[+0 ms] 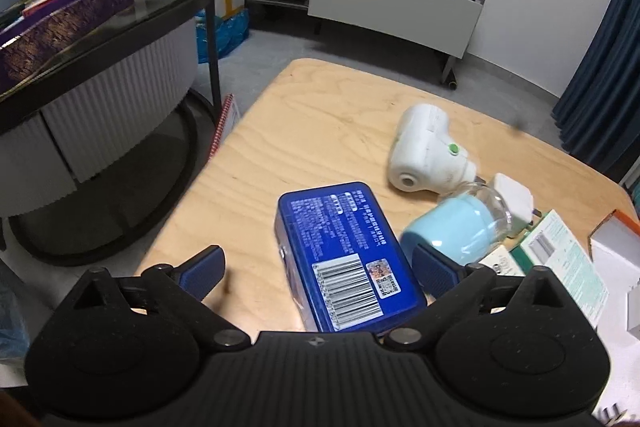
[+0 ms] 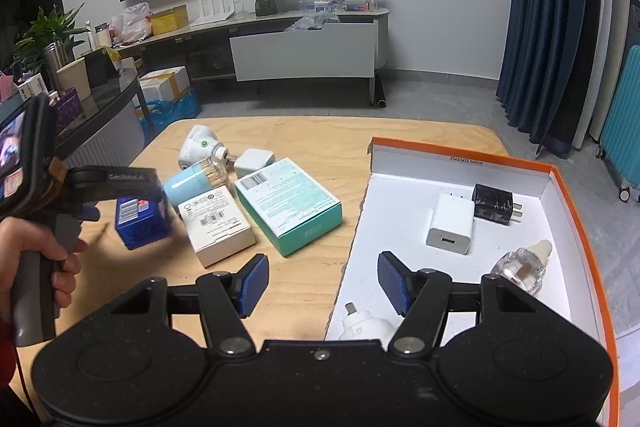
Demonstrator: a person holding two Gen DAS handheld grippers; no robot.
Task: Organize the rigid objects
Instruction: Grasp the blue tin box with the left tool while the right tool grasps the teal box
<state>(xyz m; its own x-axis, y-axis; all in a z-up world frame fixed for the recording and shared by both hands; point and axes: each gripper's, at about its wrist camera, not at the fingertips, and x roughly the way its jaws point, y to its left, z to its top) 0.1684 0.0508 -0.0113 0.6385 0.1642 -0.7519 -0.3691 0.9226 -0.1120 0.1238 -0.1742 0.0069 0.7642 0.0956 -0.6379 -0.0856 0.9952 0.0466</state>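
Counted against the orange-rimmed white cardboard tray (image 2: 576, 187): four things lie inside it, namely one white square charger (image 2: 450, 225), one black plug adapter (image 2: 493, 203), one clear glass refill bottle (image 2: 520, 269) and one white plug-in piece (image 2: 366, 327) at its near edge. Left of the tray, on the pale wooden tabletop (image 2: 320, 139), sit one teal-and-white carton (image 2: 290, 207), one small white carton (image 2: 216, 229), one light-blue capped jar (image 2: 190, 185), one white cube adapter (image 2: 254, 163), one white rounded plug-in device with a green button (image 2: 198, 147) and one blue rectangular tin (image 1: 344, 259). The tin lies flat, farthest left of the tray, barcode and white print facing up.

The left hand-held gripper (image 1: 320, 267) stands wide open, with the tin between its blue pads, neither pad pressing on it. The right hand-held gripper (image 2: 323, 285) is partly open and holds nothing, straddling the tray's near left wall. A hand (image 2: 48, 263) grips the left tool's handle.

Beyond the tabletop are grey floor, a low white cabinet, a dark screen and blue curtains.
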